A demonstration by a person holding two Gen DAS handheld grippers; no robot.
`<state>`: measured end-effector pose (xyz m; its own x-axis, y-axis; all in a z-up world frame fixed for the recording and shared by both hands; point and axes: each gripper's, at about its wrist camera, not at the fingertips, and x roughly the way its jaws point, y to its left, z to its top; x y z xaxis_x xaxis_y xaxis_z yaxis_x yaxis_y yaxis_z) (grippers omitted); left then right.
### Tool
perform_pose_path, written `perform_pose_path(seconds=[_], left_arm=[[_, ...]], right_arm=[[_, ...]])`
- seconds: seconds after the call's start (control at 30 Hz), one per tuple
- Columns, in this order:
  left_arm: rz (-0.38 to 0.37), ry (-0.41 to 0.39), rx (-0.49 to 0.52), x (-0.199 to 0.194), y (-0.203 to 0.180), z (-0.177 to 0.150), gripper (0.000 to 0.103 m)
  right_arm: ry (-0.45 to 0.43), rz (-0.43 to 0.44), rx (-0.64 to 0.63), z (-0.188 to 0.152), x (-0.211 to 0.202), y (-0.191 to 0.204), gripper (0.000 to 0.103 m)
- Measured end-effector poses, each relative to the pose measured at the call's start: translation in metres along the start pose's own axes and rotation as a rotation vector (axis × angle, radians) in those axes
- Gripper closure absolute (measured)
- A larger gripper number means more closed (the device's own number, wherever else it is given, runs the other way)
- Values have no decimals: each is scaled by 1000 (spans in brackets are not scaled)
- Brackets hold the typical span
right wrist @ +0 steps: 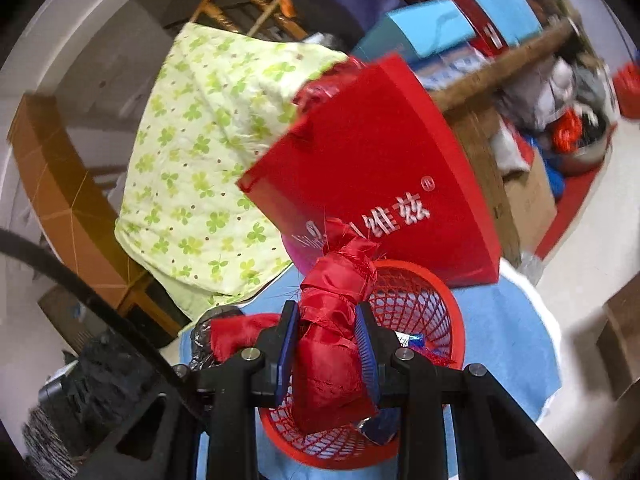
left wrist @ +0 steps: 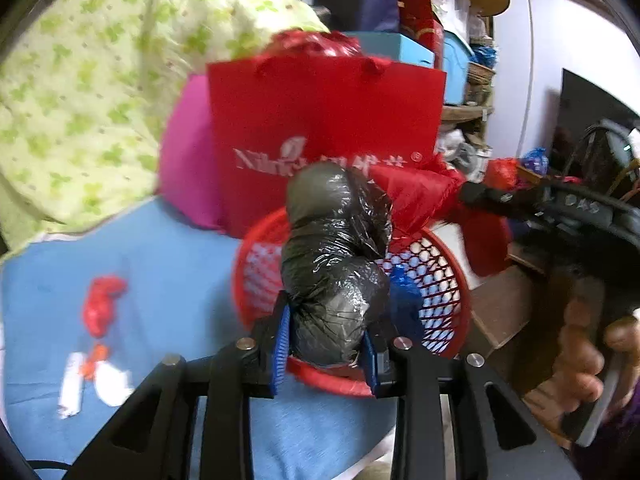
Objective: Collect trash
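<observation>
My left gripper (left wrist: 326,346) is shut on a crumpled black plastic bag (left wrist: 336,256), held over the red mesh basket (left wrist: 448,280). A blue wrapper (left wrist: 404,300) lies inside the basket. My right gripper (right wrist: 328,346) is shut on a bundled red cloth piece (right wrist: 332,344), also above the red mesh basket (right wrist: 420,304). In the left wrist view the right gripper (left wrist: 476,192) reaches in from the right with the red cloth (left wrist: 416,192). A red scrap (left wrist: 102,306) and white paper bits (left wrist: 108,388) lie on the blue cloth (left wrist: 160,264) to the left.
A red paper bag (left wrist: 320,120) stands just behind the basket, with a pink cushion (left wrist: 188,160) and a green-patterned quilt (left wrist: 80,92) beside it. Boxes and clutter fill the back shelves (left wrist: 452,40). A person's hand (left wrist: 580,364) holds the right gripper's handle.
</observation>
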<state>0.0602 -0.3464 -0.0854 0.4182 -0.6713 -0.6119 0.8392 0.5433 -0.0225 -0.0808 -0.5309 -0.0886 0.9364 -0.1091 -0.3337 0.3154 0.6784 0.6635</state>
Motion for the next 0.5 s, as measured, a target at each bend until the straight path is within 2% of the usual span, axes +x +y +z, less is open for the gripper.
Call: perform_pose_path(seconds=[0.03, 0.13, 0.17, 0.2, 0.33, 0.5], left_arm=[[-2, 10, -3, 6, 0, 0, 67], [1, 31, -12, 18, 3, -3, 48], [2, 30, -14, 18, 4, -6, 47], [2, 28, -11, 16, 6, -8, 47], [28, 13, -5, -2, 20, -22, 46], [93, 6, -70, -32, 64, -54, 41]], right_arm=[[10, -1, 20, 0, 6, -5, 70], [55, 30, 97, -4, 26, -22, 65], [69, 42, 118, -5, 30, -26, 52], [80, 56, 148, -7, 34, -32, 32], [42, 52, 128, -10, 29, -29, 30], [4, 49, -19, -10, 13, 14, 30]])
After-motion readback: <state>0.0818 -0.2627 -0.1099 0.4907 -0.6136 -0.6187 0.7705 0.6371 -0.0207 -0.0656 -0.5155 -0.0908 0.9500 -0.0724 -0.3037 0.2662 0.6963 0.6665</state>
